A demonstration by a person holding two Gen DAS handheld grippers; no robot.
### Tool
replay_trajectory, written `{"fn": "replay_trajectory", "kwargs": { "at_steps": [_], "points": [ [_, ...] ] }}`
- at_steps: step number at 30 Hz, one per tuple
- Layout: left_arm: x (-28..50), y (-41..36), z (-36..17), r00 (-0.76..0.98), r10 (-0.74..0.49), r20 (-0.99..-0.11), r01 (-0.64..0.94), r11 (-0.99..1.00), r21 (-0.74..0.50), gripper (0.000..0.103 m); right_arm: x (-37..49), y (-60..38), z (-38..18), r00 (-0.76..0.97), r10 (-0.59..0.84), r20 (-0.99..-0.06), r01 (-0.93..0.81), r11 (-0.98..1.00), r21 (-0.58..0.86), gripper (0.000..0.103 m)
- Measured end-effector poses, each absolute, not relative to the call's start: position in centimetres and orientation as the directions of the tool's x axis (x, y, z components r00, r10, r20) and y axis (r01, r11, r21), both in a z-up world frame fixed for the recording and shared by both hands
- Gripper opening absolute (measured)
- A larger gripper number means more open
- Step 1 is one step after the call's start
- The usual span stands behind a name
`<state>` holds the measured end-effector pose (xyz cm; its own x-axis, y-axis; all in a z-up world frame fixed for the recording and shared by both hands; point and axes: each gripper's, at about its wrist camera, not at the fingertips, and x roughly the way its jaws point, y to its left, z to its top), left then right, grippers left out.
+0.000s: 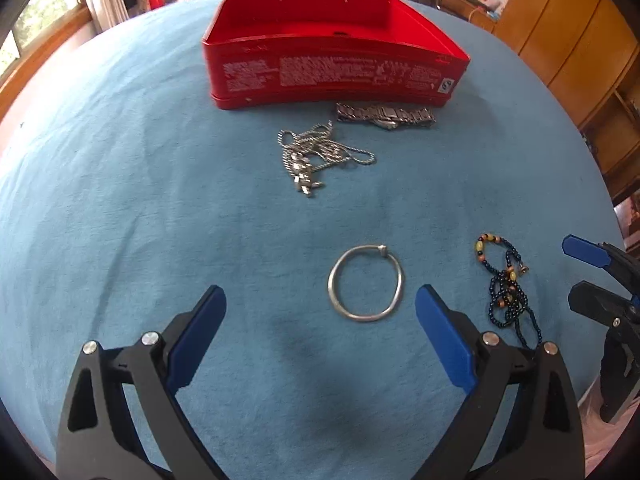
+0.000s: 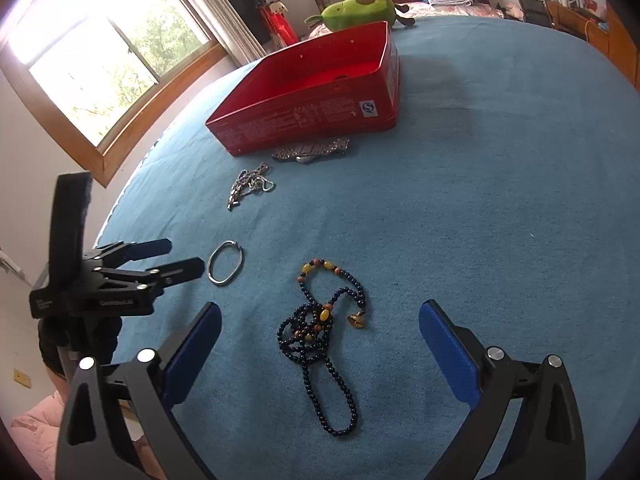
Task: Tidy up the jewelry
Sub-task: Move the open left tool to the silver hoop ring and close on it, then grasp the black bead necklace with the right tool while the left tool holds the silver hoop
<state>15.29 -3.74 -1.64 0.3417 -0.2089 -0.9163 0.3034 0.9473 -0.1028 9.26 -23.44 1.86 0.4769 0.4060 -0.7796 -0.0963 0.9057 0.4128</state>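
**A:** Jewelry first, left to right: where does it all lie?

**B:** On the blue cloth, none of it boxed yet. Furthest left of the pieces is the silver chain, tangled in a heap, mid-distance. Right of it and nearer is the silver bangle, lying flat. Far right of the chain, the metal watch sits just in front of the red box, seemingly touching its base. Nearest and rightmost is the beaded necklace, dark beads looped over themselves.

**B:** The box stands at the far side, open-topped and apparently empty, presumably the place everything should end up.

**A:** And the tools?

**B:** The left gripper has its fingers spread wide, holding nothing, just short of the bangle, which lies slightly right of its centre line. The right gripper is likewise spread and holding nothing, with the necklace lying between its fingers. I judge each is lined up on the piece nearest it.

**A:** Anything unclear?

**B:** The box floor is partly hidden by its near wall in the left wrist view. The chain's pendant is too small to read. The necklace's near end is cut off behind the left gripper's finger in that same view. A green plush toy lies beyond the box, half hidden.
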Motion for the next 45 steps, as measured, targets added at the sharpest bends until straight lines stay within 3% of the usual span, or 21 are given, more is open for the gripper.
{"fn": "replay_trajectory", "kwargs": {
  "at_steps": [7,9,10,16,20,22,27,30,41,45],
  "points": [
    [16.4,-4.2,-1.8,0.325,-0.206,-0.923,0.305,0.947,-0.104,0.093,9.7,-23.5,1.9,0.477,0.398,-0.783,-0.092,0.909,0.406,0.099],
    [16.8,-4.3,-1.8,0.324,-0.191,-0.927,0.303,0.949,-0.089,0.075,9.7,-23.5,1.8,0.476,0.397,-0.785,-0.090,0.909,0.406,0.099],
    [17.0,-4.4,-2.0,0.314,-0.183,-0.932,0.305,0.949,-0.083,0.071,9.8,-23.5,1.8,0.476,0.397,-0.785,-0.089,0.909,0.406,0.099],
    [17.9,-5.2,-2.7,0.281,-0.194,-0.940,0.328,0.940,-0.095,0.068,10.1,-23.7,1.7,0.476,0.388,-0.789,-0.079,0.913,0.401,0.099],
    [18.4,-6.0,-2.9,0.291,-0.182,-0.939,0.337,0.938,-0.077,0.058,10.2,-23.6,1.7,0.475,0.385,-0.791,-0.080,0.914,0.397,0.099],
    [18.4,-6.2,-3.0,0.302,-0.162,-0.939,0.334,0.941,-0.055,0.050,10.2,-23.6,1.6,0.476,0.382,-0.792,-0.079,0.916,0.394,0.099],
    [19.8,-5.8,-3.2,0.315,-0.146,-0.938,0.302,0.952,-0.047,0.011,10.3,-23.6,1.5,0.477,0.378,-0.794,-0.080,0.918,0.388,0.099],
    [20.1,-4.6,-3.2,0.302,-0.180,-0.936,0.268,0.958,-0.097,0.001,10.3,-23.7,1.5,0.475,0.376,-0.795,-0.079,0.919,0.387,0.099],
    [19.4,-1.8,-2.6,0.331,-0.198,-0.923,0.219,0.967,-0.129,0.000,10.7,-22.8,1.2,0.457,0.375,-0.807,-0.099,0.923,0.373,0.099],
    [19.5,-2.0,-3.1,0.307,-0.187,-0.933,0.232,0.966,-0.117,0.007,10.8,-22.0,1.1,0.438,0.362,-0.823,-0.124,0.931,0.344,0.098]
  ]
}}
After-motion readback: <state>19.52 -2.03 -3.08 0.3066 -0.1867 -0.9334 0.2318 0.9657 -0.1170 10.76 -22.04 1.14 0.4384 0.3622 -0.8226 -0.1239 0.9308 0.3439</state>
